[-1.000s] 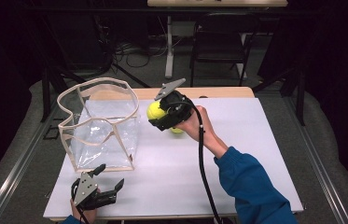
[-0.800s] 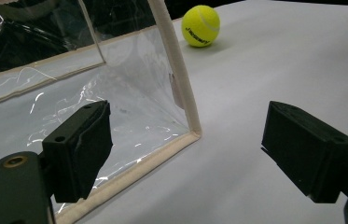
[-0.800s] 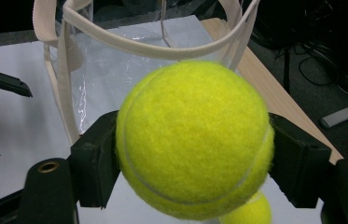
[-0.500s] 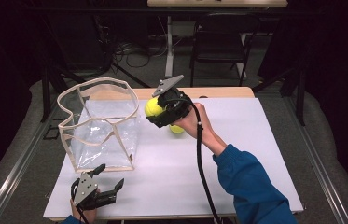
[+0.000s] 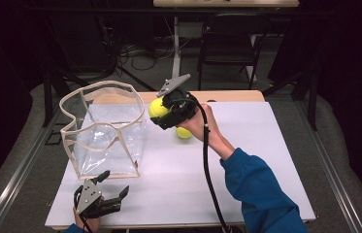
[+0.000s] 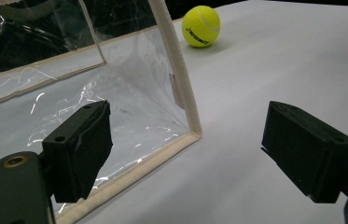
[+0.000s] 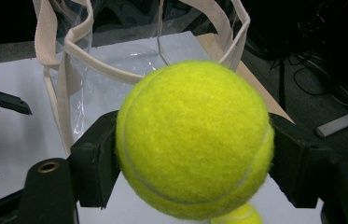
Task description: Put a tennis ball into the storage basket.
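My right gripper (image 5: 163,112) is shut on a yellow tennis ball (image 5: 157,108), held in the air just right of the clear plastic bag (image 5: 103,131) with a beige rim. In the right gripper view the ball (image 7: 194,137) sits between both jaws, with the bag's open top (image 7: 153,42) beyond it. A second tennis ball (image 5: 184,132) lies on the white table under the right hand; it also appears as the far ball (image 6: 201,26). My left gripper (image 5: 110,191) rests open at the table's front left, near the bag's front corner (image 6: 192,130), with nothing between its jaws.
The white table top (image 5: 246,160) stretches right of the bag. A wooden strip (image 5: 227,95) runs along the far edge. A dark chair (image 5: 227,48) and cables stand behind the table. The right gripper's cable (image 5: 207,170) hangs down over the table.
The right gripper with its ball has moved left and slightly up toward the bag. The left gripper has stayed in place.
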The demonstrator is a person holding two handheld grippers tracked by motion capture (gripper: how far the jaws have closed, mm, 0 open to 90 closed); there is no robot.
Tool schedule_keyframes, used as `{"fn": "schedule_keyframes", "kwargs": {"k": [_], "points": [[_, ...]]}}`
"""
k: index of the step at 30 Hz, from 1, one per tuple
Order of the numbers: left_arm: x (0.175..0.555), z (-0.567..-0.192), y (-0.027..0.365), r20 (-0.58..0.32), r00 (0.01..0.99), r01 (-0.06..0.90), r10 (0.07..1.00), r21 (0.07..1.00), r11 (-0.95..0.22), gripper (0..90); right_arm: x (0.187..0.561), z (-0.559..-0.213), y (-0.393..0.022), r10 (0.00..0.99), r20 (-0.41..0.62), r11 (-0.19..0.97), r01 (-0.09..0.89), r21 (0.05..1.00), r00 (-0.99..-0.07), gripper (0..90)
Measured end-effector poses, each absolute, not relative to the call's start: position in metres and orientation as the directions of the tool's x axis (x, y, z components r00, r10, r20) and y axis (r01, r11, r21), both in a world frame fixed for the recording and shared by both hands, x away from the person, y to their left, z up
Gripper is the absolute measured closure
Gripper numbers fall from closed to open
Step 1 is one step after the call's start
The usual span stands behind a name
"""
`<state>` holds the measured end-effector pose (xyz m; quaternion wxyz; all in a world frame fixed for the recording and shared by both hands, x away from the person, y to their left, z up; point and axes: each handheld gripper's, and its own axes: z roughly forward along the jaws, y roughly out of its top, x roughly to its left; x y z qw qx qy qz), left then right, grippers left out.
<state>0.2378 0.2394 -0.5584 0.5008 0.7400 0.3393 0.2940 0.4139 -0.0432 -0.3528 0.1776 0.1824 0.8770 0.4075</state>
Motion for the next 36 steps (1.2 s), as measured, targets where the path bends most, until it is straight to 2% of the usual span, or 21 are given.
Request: {"fn": "schedule_keyframes", "kwargs": {"k": [36], "points": [[0.238, -0.558, 0.239, 0.099, 0.6, 0.205, 0.794, 0.94, -0.272, 16.0, 0.42, -0.336, -0.03, 0.471, -0.16, 0.561, 0.155, 0.813, -0.867, 26.0]]}}
